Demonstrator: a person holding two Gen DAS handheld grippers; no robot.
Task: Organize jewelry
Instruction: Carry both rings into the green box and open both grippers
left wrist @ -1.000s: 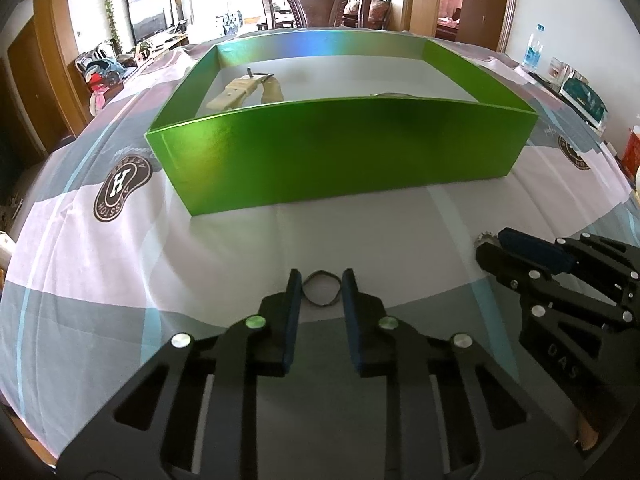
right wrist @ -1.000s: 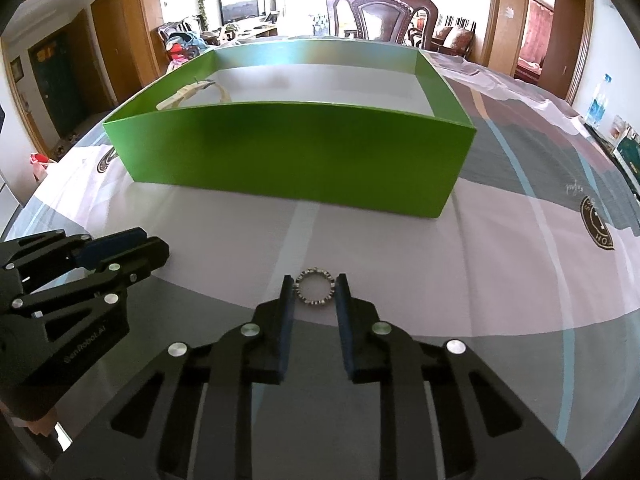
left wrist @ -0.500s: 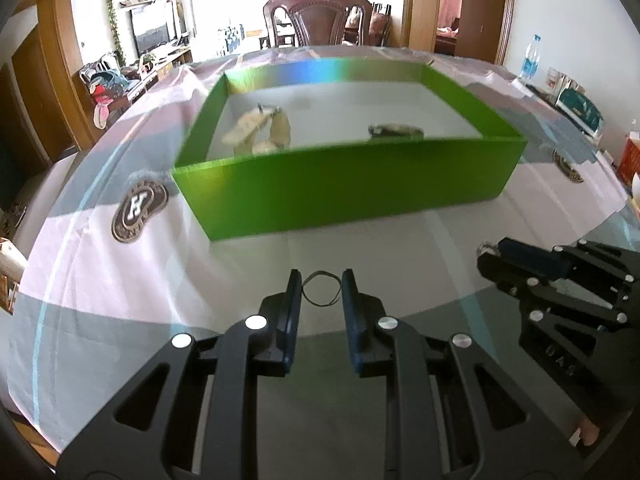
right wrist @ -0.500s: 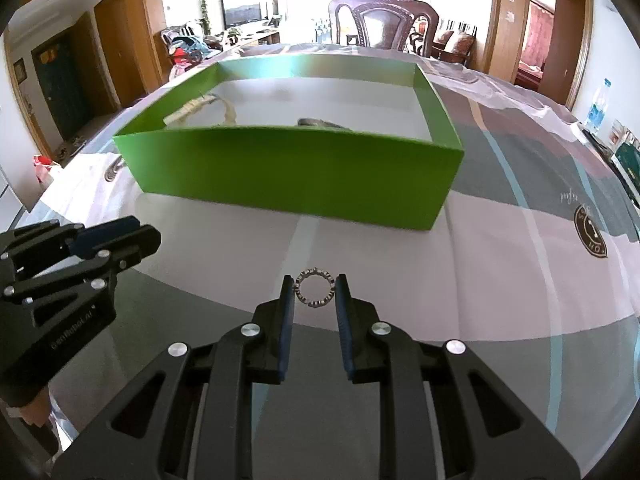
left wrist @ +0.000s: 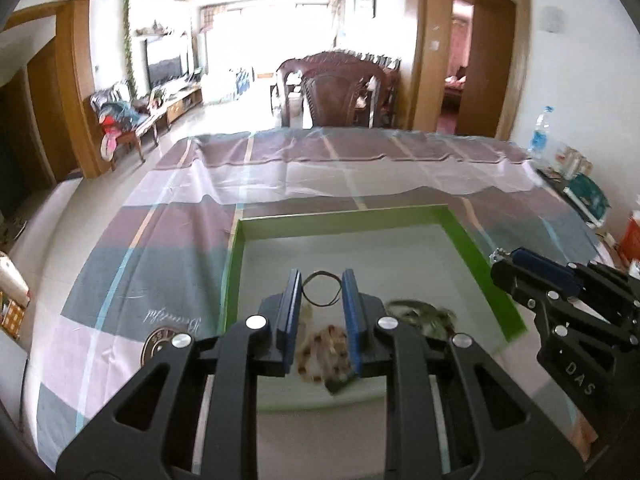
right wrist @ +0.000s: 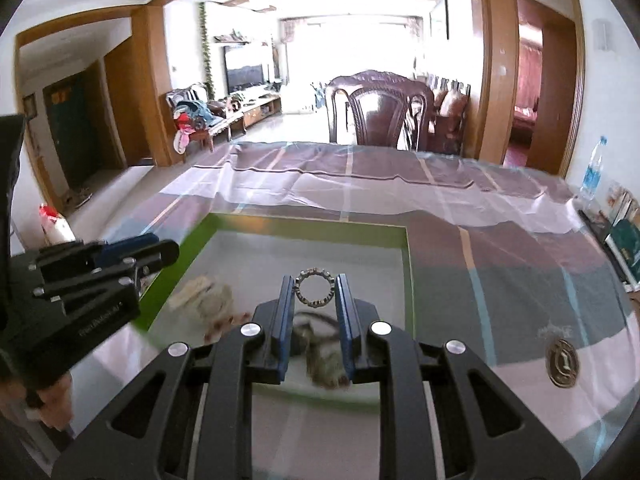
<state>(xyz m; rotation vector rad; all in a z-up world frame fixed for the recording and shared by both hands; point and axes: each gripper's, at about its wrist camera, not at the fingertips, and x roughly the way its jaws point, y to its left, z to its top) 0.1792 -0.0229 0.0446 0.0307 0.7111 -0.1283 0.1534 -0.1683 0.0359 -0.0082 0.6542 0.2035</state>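
My left gripper (left wrist: 321, 285) is shut on a thin black ring band (left wrist: 320, 289) and holds it above the green box (left wrist: 468, 248). My right gripper (right wrist: 315, 290) is shut on a silver beaded bracelet (right wrist: 315, 291) and holds it above the same green box (right wrist: 409, 280). Inside the box lie a beige beaded piece (left wrist: 324, 346) and a dark metallic piece (left wrist: 420, 312); they also show in the right wrist view as a beige piece (right wrist: 202, 294) and a dark piece (right wrist: 320, 356). Each gripper appears at the edge of the other's view, the right gripper (left wrist: 560, 292) and the left gripper (right wrist: 92, 276).
The table carries a plaid cloth (right wrist: 500, 256) with round logos (right wrist: 563, 362). A wooden chair (right wrist: 380, 114) stands at the far side. A water bottle (right wrist: 596, 168) and books (right wrist: 624, 236) sit at the right edge.
Both grippers have lifted and moved forward from in front of the box to above its inside, each still holding its ring-shaped piece. The view now looks down into the box.
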